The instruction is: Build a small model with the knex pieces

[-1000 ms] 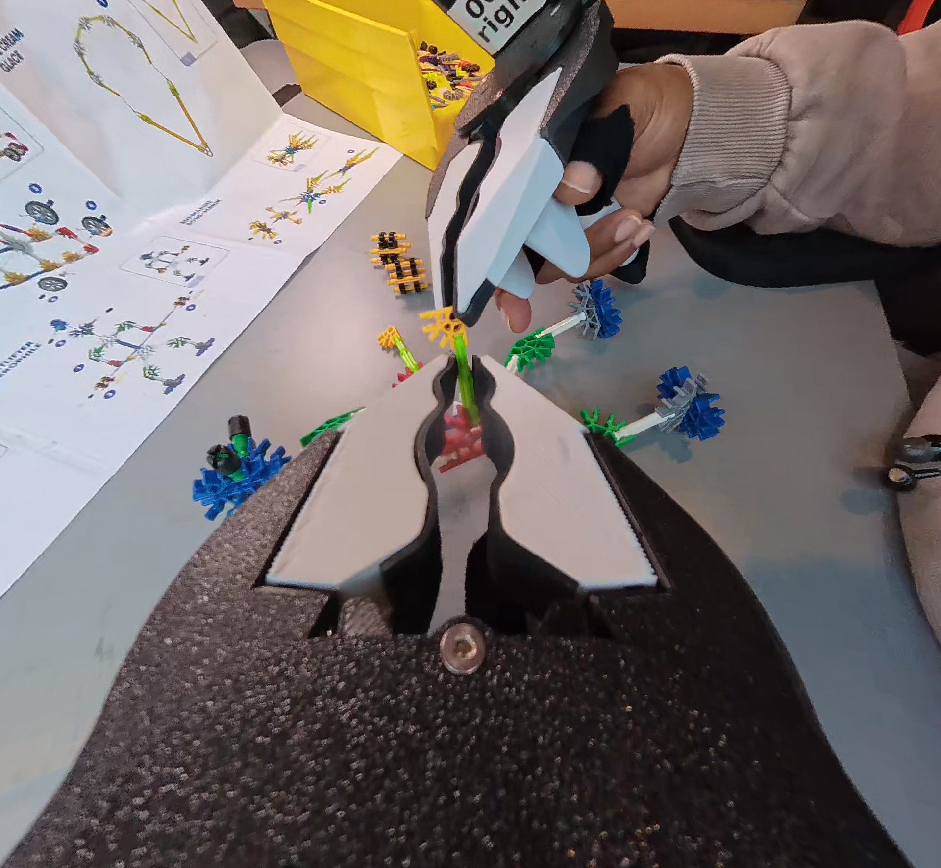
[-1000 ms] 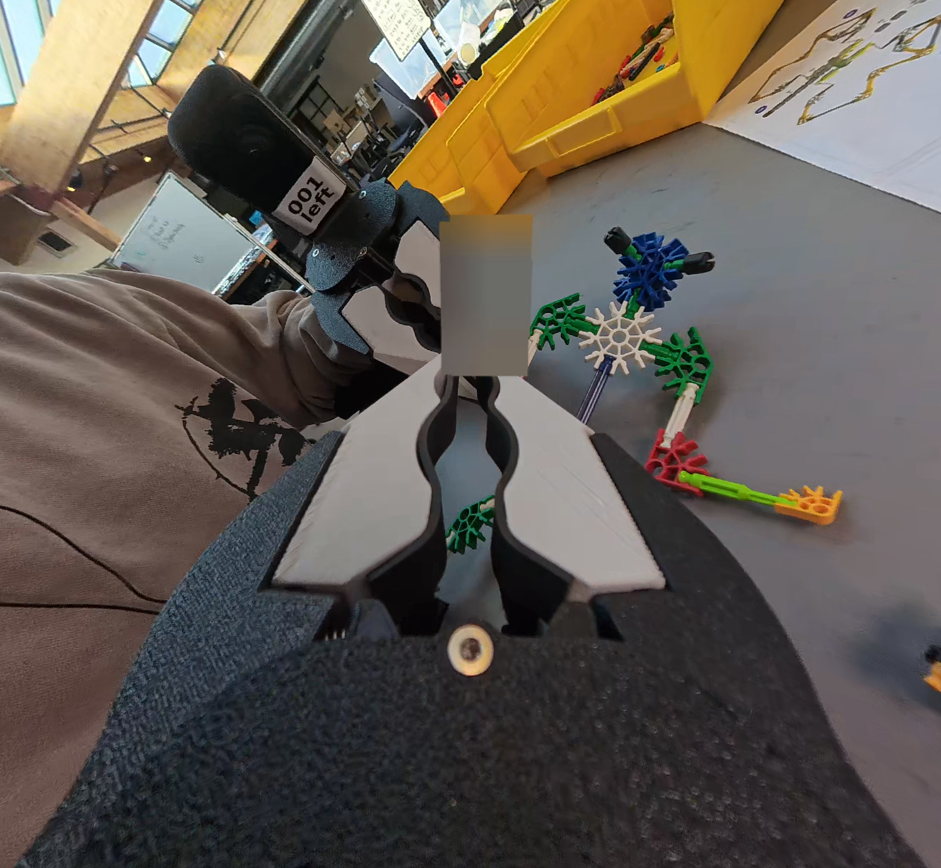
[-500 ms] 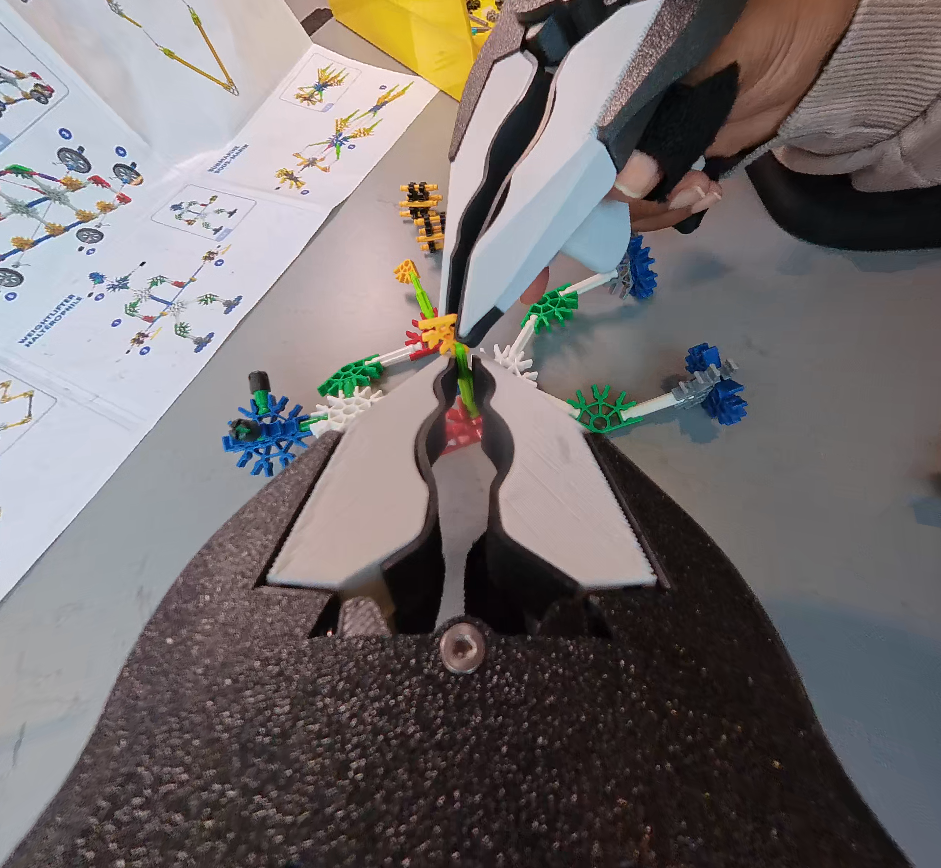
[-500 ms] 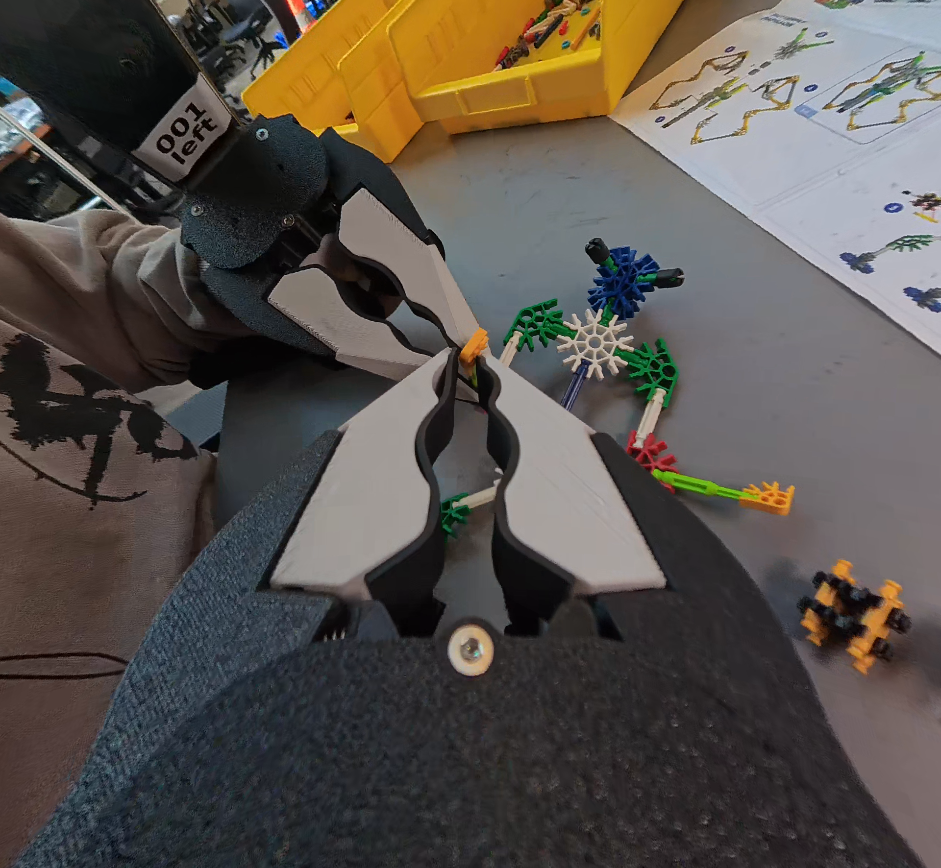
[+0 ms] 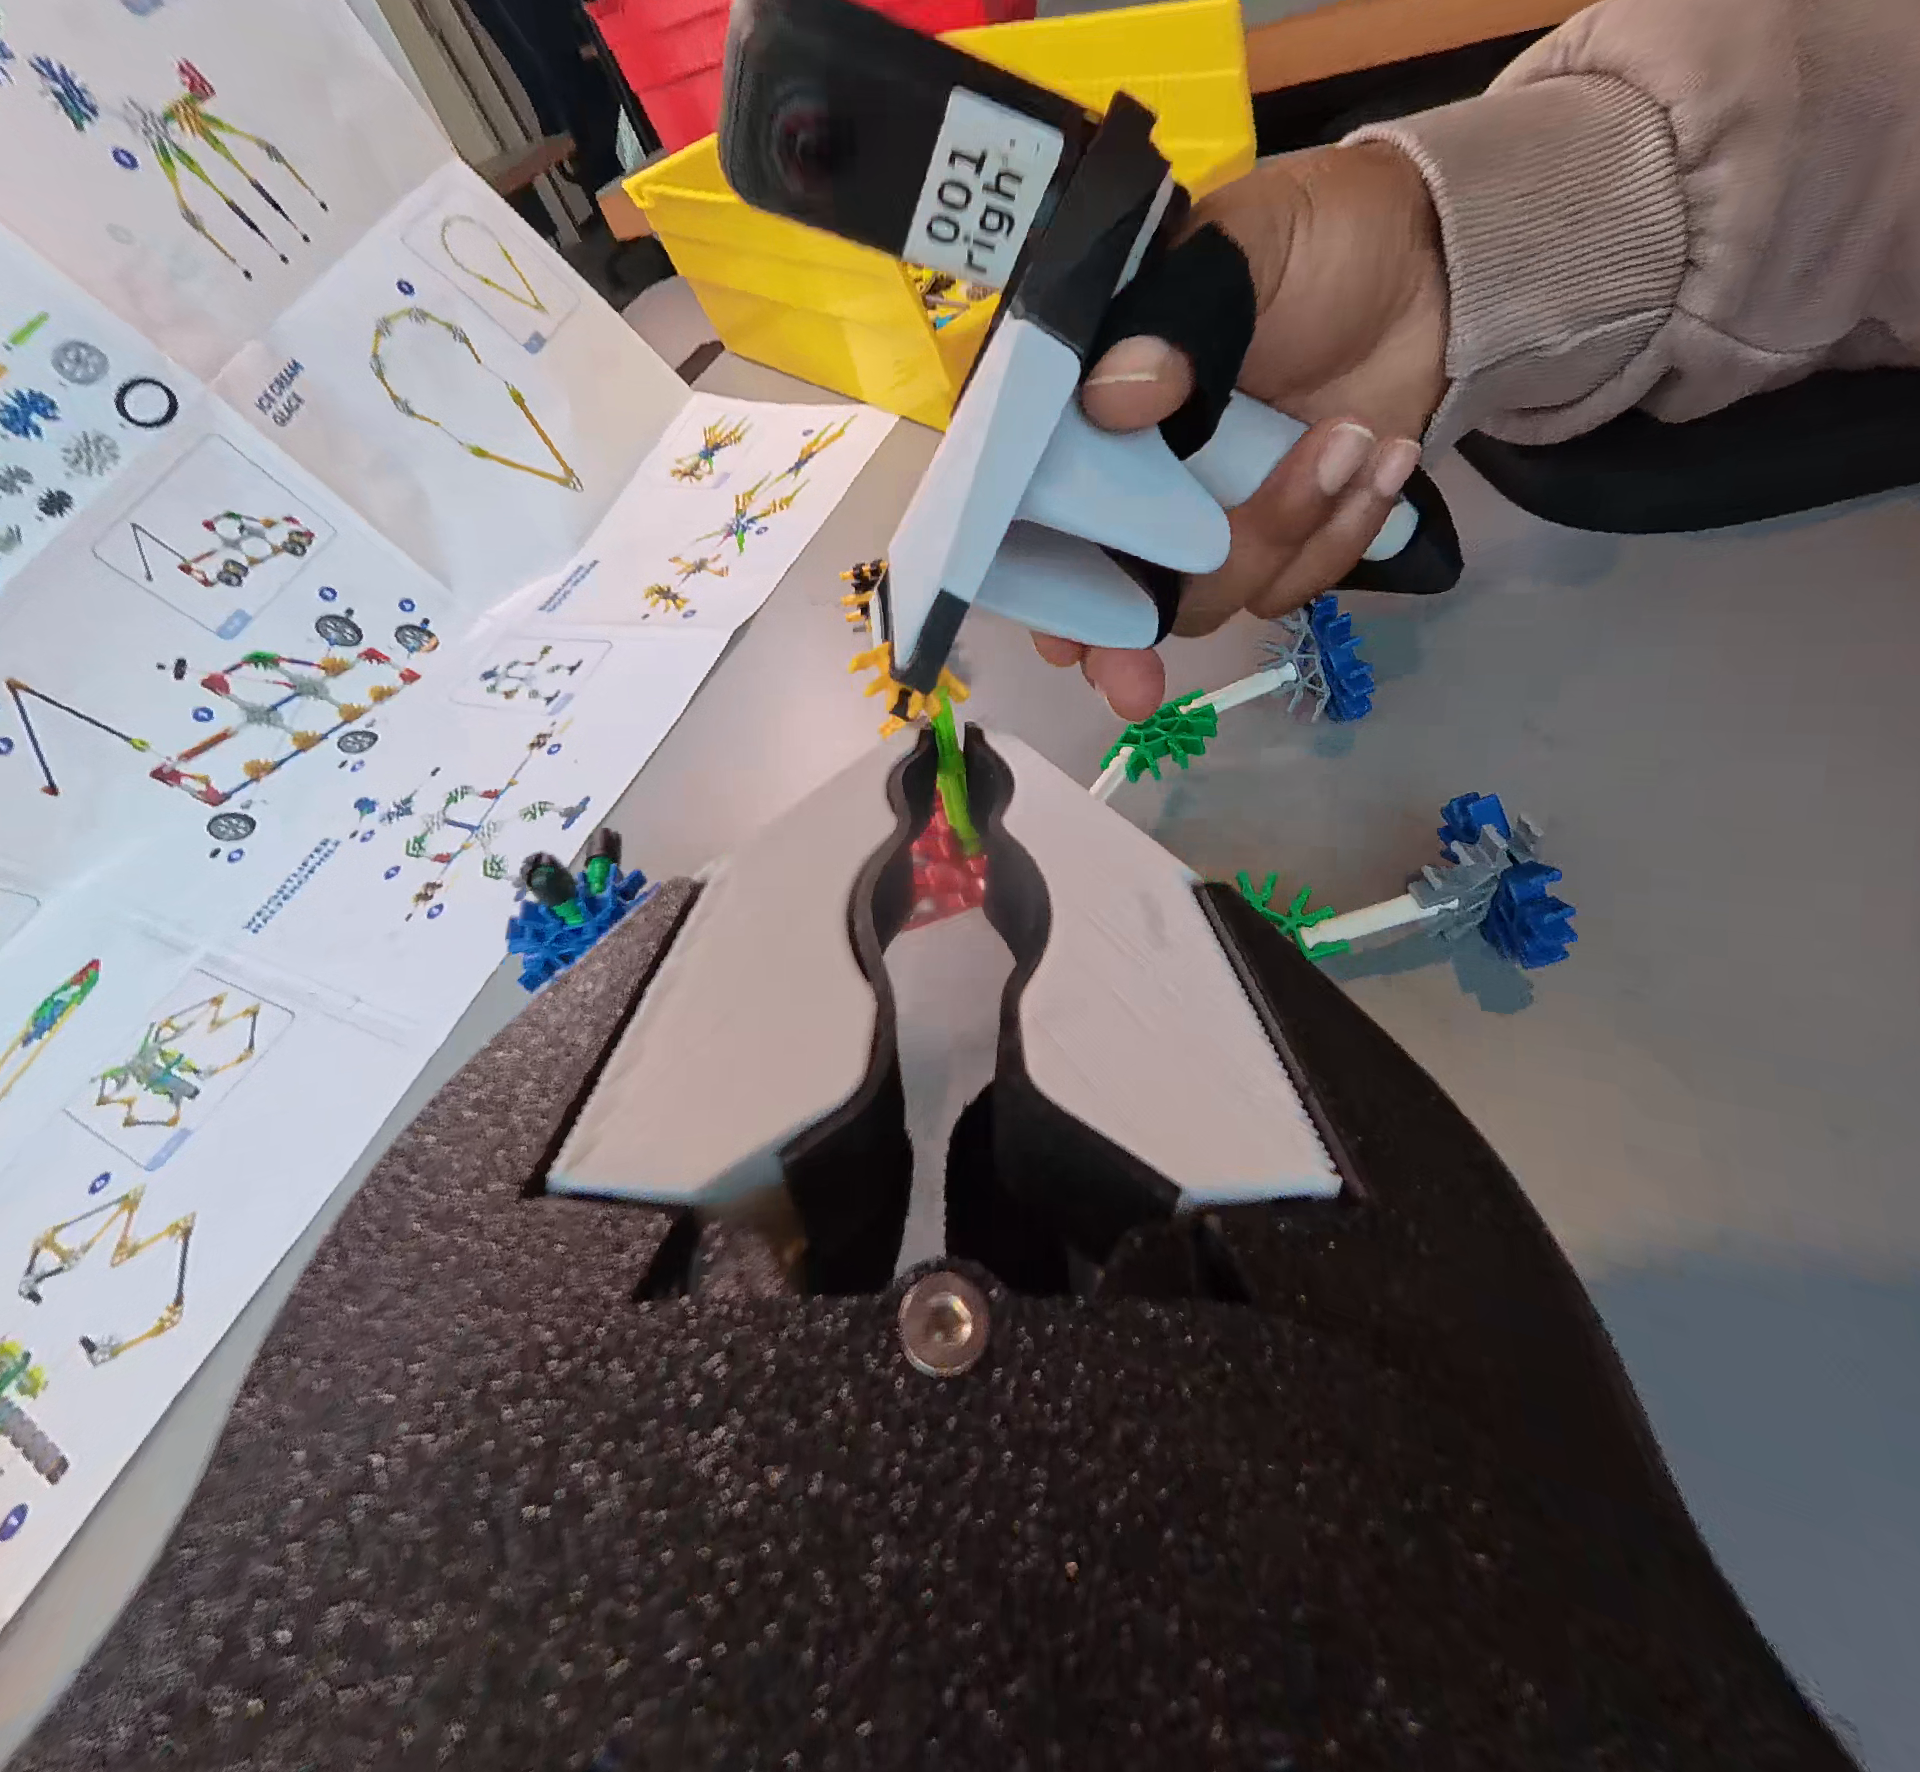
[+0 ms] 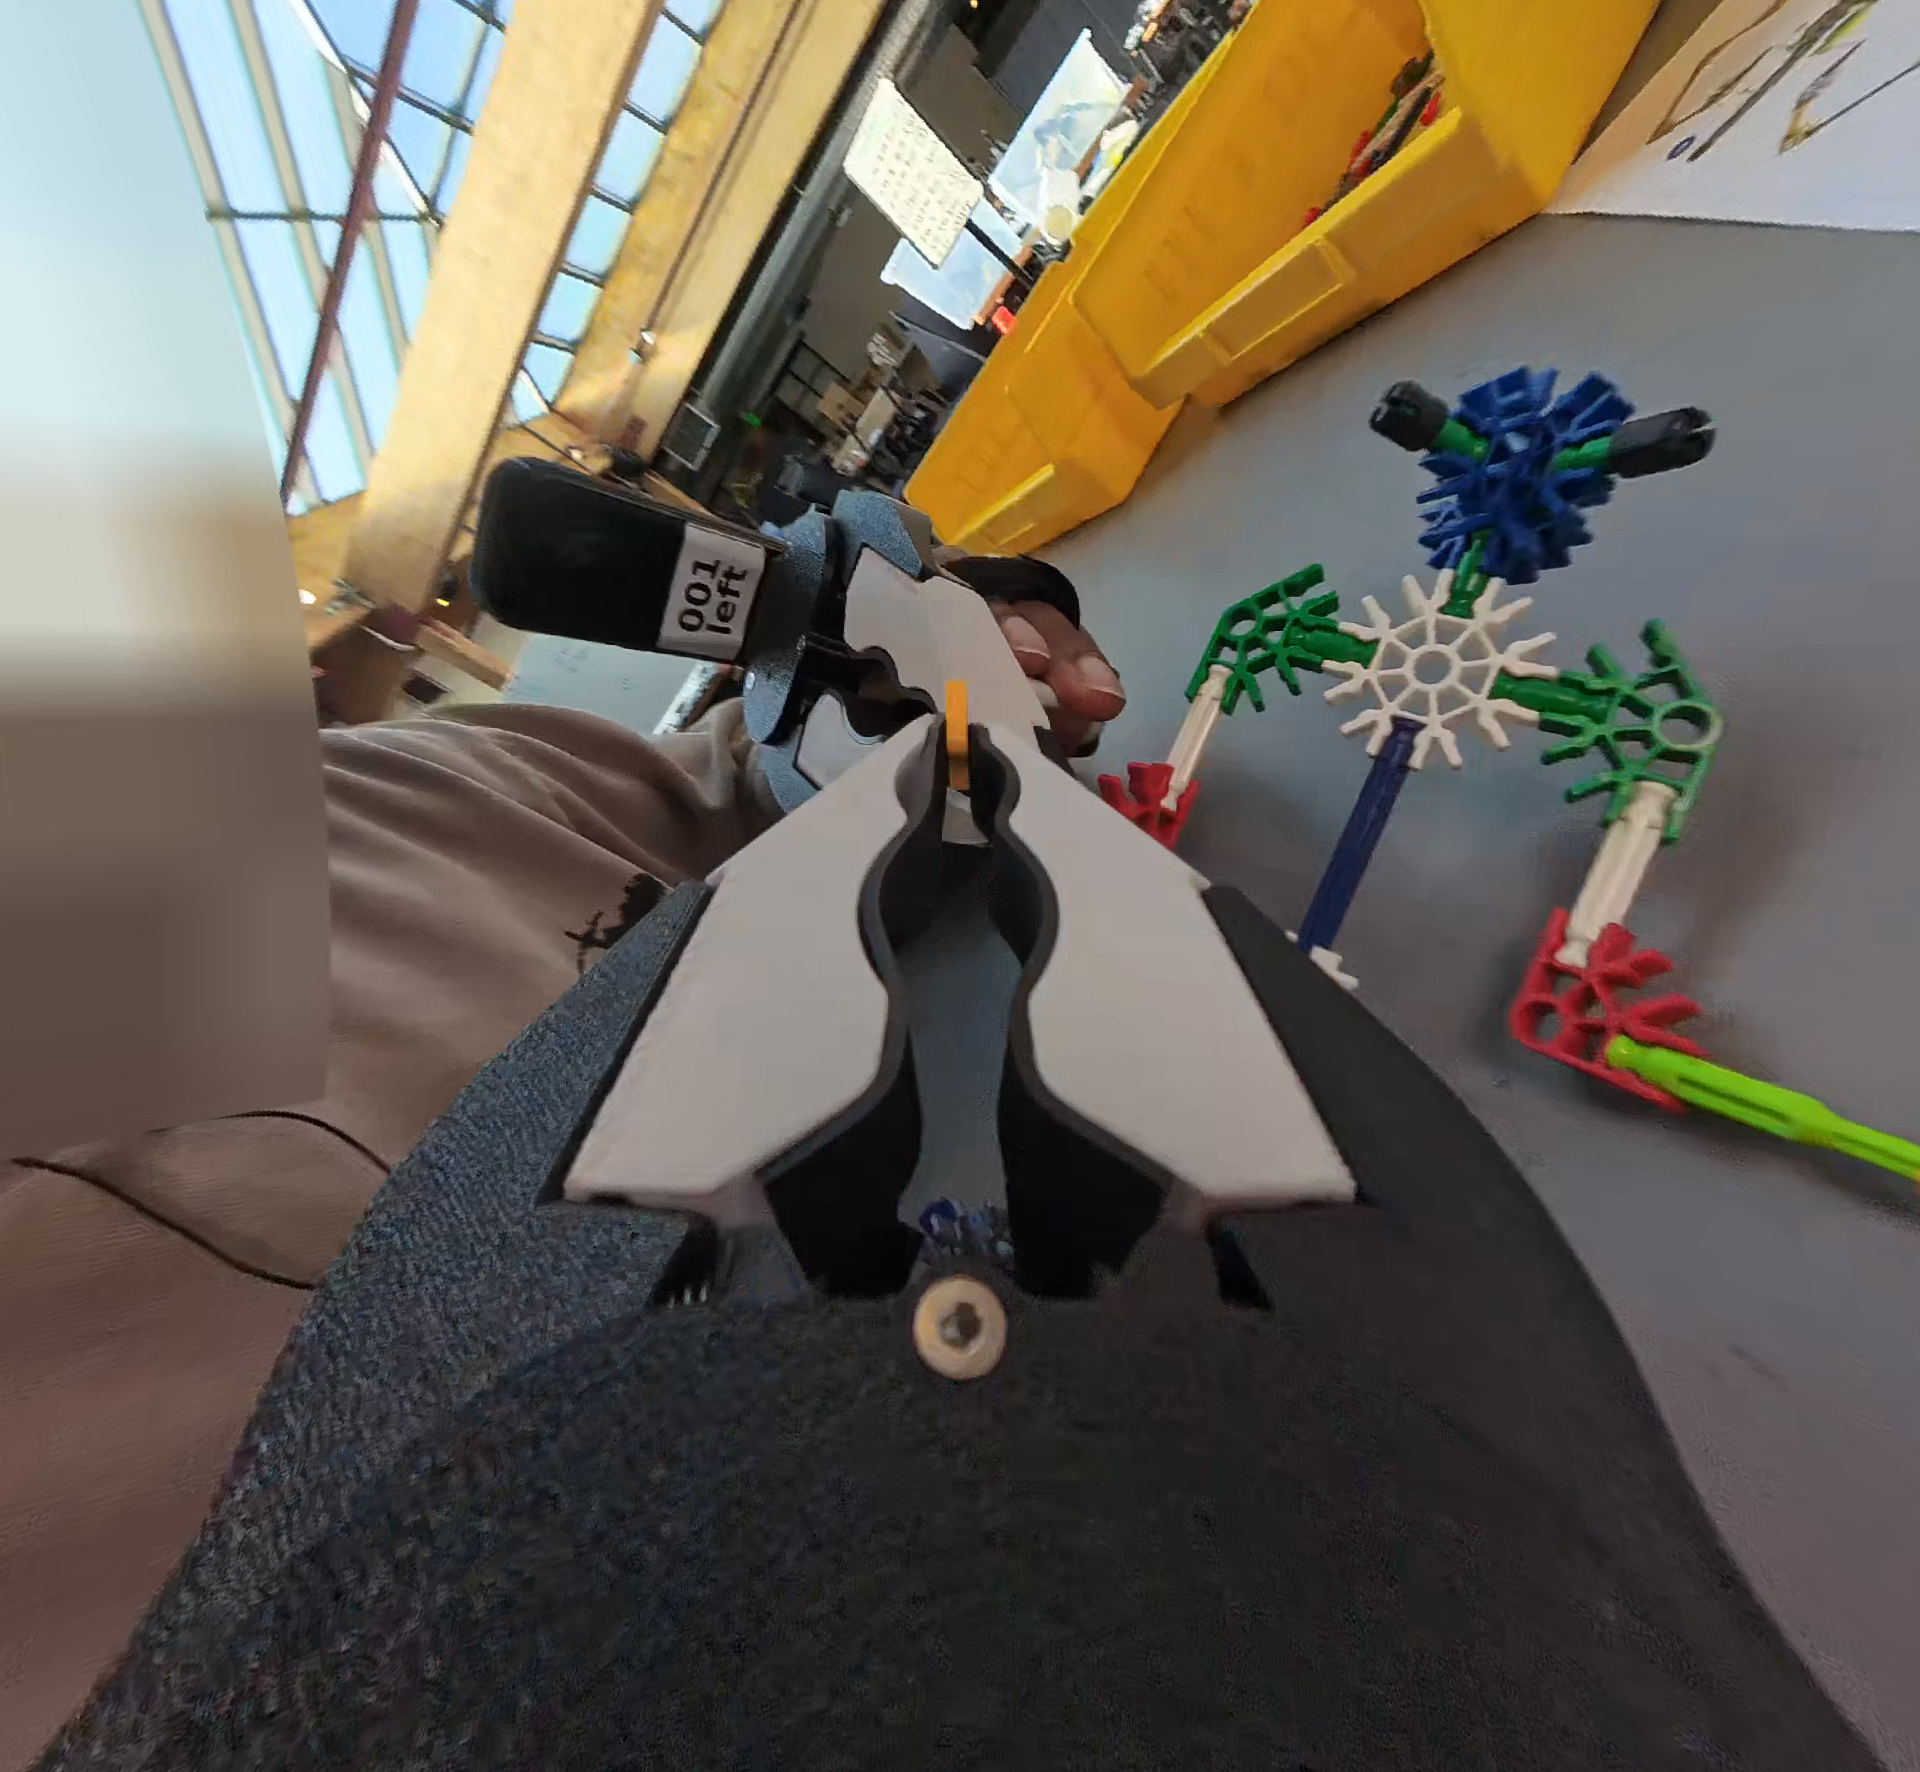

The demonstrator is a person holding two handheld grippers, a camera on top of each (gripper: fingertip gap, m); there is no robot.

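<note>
In the left wrist view my left gripper [image 5: 951, 751] is shut on a light green rod [image 5: 954, 792]. A red connector [image 5: 940, 875] shows between the fingers at the rod's lower end. My right gripper [image 5: 914, 683] comes down from above, shut on a yellow connector [image 5: 891, 683] that touches the rod's upper end. In the right wrist view my right gripper [image 6: 956, 751] pinches that yellow connector [image 6: 956, 735] edge-on, with the left gripper just beyond it. The rod is hidden there.
A built piece lies on the grey table [image 6: 1558, 1410]: white snowflake hub [image 6: 1434, 668], blue connector [image 6: 1507, 486], green and red connectors, another green rod [image 6: 1766, 1114]. An instruction sheet [image 5: 312, 579] lies left. A yellow bin [image 5: 831, 299] stands behind. Two green-white-blue pieces [image 5: 1455, 891] lie right. My two grippers' fingertips are within a few centimetres of each other.
Both grippers have lifted away from the table and stayed shut on the rod and the yellow connector. The right gripper has turned more upright; its view now tilts towards the ceiling.
</note>
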